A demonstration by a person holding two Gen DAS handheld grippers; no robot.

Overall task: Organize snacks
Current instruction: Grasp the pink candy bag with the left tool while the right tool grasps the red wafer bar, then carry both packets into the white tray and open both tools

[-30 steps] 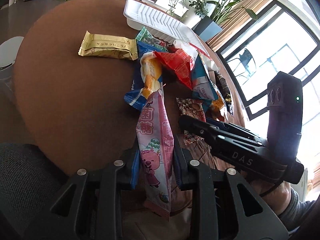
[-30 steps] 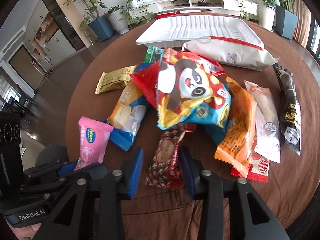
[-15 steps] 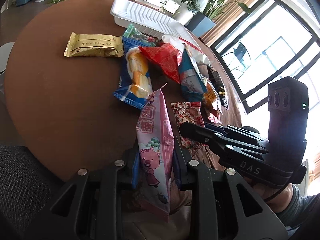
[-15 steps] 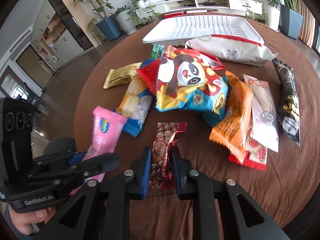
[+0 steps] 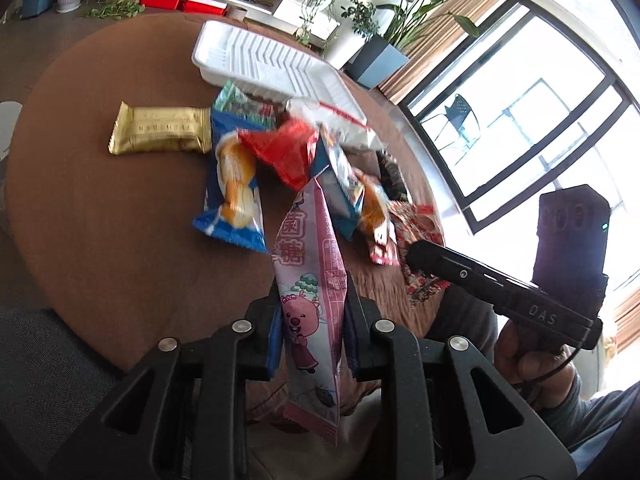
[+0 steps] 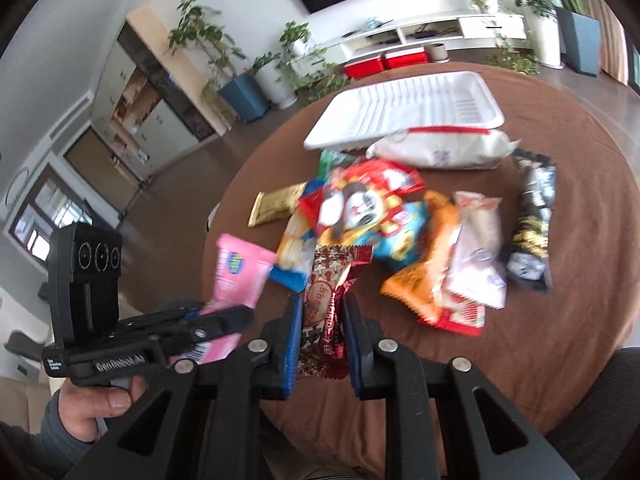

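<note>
1. Left wrist view.
 - The left gripper (image 5: 312,320) is clenched on the pink packet (image 5: 310,280), its pads pressing the packet's lower half.
 - The packet's long axis runs straight out along the fingers and points toward the white tray (image 5: 240,56), the landmark used throughout.
 - The tray lies at the far side of the round table (image 5: 80,208), beyond the snack pile (image 5: 296,152).
 - The gold bar (image 5: 160,134) lies on the near-left side of the tray, apart from the pile.
 - The right gripper (image 5: 416,252) enters from the right, nearer the viewer than the tray, with the red-patterned packet (image 5: 416,220) at its tip.

2. Right wrist view.
 - The right gripper (image 6: 320,336) is closed on the red-patterned packet (image 6: 326,296); the pads press its sides.
 - This packet's long axis also runs along the fingers, aimed up toward the tray (image 6: 404,108).
 - The pile (image 6: 368,208) and a white bag (image 6: 440,148), which touches the tray's near rim, lie between the packet and the tray.
 - The left gripper (image 6: 236,316) sits lower left, holding the pink packet (image 6: 236,276) off the table.

3. Governing relation (judgement).
 - The tray lies ahead of both grippers, across the pile.
 - Neither hand is clearly nearer to it.
 - Each packet would need to be carried forward over the pile to reach the tray, which appears empty.
</note>
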